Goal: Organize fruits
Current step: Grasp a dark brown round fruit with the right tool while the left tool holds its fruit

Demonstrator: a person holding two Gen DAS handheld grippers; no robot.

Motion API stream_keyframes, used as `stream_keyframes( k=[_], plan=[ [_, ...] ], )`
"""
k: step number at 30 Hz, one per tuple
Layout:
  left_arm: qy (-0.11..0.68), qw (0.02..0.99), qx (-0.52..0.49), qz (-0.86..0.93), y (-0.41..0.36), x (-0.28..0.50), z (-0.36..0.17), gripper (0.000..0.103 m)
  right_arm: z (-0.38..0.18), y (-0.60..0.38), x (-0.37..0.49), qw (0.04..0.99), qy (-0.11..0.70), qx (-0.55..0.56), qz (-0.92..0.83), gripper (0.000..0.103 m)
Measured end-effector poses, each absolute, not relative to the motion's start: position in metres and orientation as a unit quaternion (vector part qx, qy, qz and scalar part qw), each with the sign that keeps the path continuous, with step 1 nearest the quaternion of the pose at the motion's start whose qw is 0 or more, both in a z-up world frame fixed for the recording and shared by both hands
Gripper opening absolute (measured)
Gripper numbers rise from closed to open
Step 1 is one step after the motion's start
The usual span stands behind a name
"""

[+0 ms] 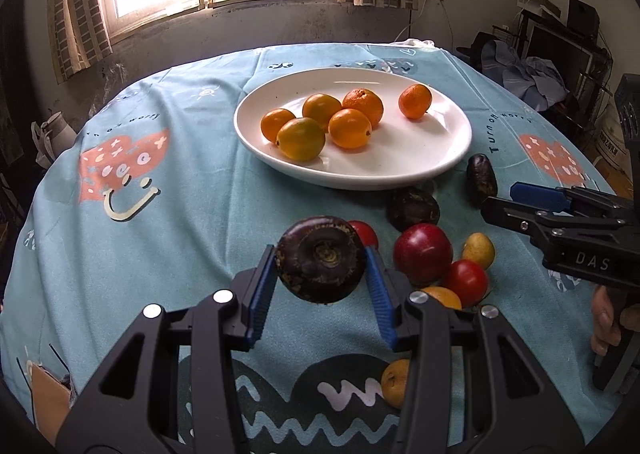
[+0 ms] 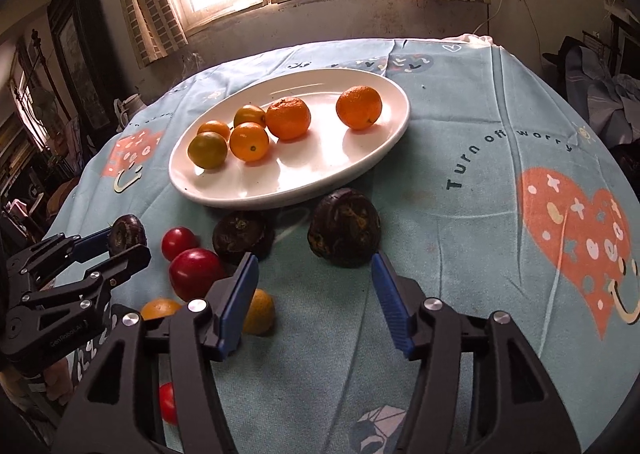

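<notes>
Left tongs (image 1: 320, 274) pinch a dark fruit (image 1: 320, 258); right tongs (image 2: 314, 294) spread, empty. Next: set it down with its kind beside the plate (image 1: 400, 173).

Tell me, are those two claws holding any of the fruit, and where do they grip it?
The left gripper pinches a dark purple fruit by its two opposite sides. The right gripper is open and holds nothing.

Six citrus fruits (image 1: 320, 119) are lying on the plate (image 1: 400, 169), which is sitting on the bench (image 1: 180, 213). Nearer than the plate, two water chestnuts (image 2: 344, 232) and the tomatoes (image 2: 195, 273) are lying on the bench.
</notes>
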State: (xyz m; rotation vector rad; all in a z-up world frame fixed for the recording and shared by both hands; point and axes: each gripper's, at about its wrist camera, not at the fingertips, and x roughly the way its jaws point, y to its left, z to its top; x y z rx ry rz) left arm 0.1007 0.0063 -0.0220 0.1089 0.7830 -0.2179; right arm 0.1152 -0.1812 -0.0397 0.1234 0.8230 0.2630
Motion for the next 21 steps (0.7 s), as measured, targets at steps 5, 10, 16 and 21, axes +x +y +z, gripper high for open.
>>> stream_keyframes(
  k=[5,10,16,21],
  plan=[
    [0.384,0.916,0.056,-0.104,0.006,0.1,-0.023,0.045,-0.044,-0.193,0.129,0.908,0.395,0.083,0.108,0.058],
    [0.389,0.913,0.062,-0.103,0.004,0.102,-0.028,0.045,-0.052,-0.183,0.143,0.903,0.413,0.063,0.104,0.041],
    [0.393,0.911,0.065,-0.102,0.004,0.103,-0.032,0.045,-0.042,-0.183,0.132,0.91,0.398,0.05,0.106,0.009],
    [0.384,0.915,0.061,-0.108,0.003,0.1,-0.028,0.045,-0.032,-0.184,0.121,0.908,0.396,0.041,0.128,0.006]
  ],
)
